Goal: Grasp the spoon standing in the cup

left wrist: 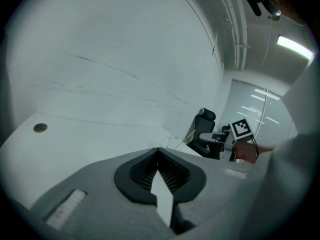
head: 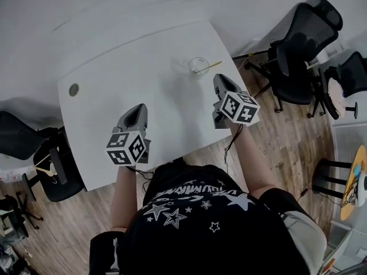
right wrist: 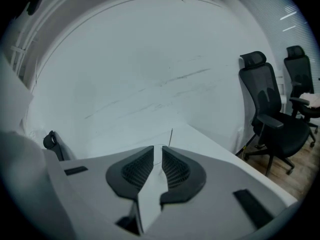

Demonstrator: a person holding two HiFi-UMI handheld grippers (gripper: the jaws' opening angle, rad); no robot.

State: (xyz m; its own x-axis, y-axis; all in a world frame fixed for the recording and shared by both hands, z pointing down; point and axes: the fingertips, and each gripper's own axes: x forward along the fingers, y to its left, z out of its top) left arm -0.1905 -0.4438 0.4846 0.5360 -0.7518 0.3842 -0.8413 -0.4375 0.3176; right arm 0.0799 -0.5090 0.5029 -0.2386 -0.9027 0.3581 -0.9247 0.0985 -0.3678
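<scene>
A clear cup (head: pixel 199 66) stands near the far right edge of the white table (head: pixel 114 79), with a thin yellow spoon (head: pixel 210 67) leaning out of it to the right. My right gripper (head: pixel 219 80) hovers just short of the cup, its jaws parted by a narrow gap with nothing between them. In the right gripper view the spoon handle (right wrist: pixel 171 136) rises just beyond the jaw tips, and the cup is mostly hidden. My left gripper (head: pixel 139 109) hangs over the table's near middle, shut and empty. The left gripper view shows the cup (left wrist: pixel 176 141) far off.
A round grommet (head: pixel 74 89) sits in the table's left part. Black office chairs (head: pixel 298 50) stand on the wooden floor to the right, and another chair (head: pixel 34 148) is at the left. The table's right corner is close behind the cup.
</scene>
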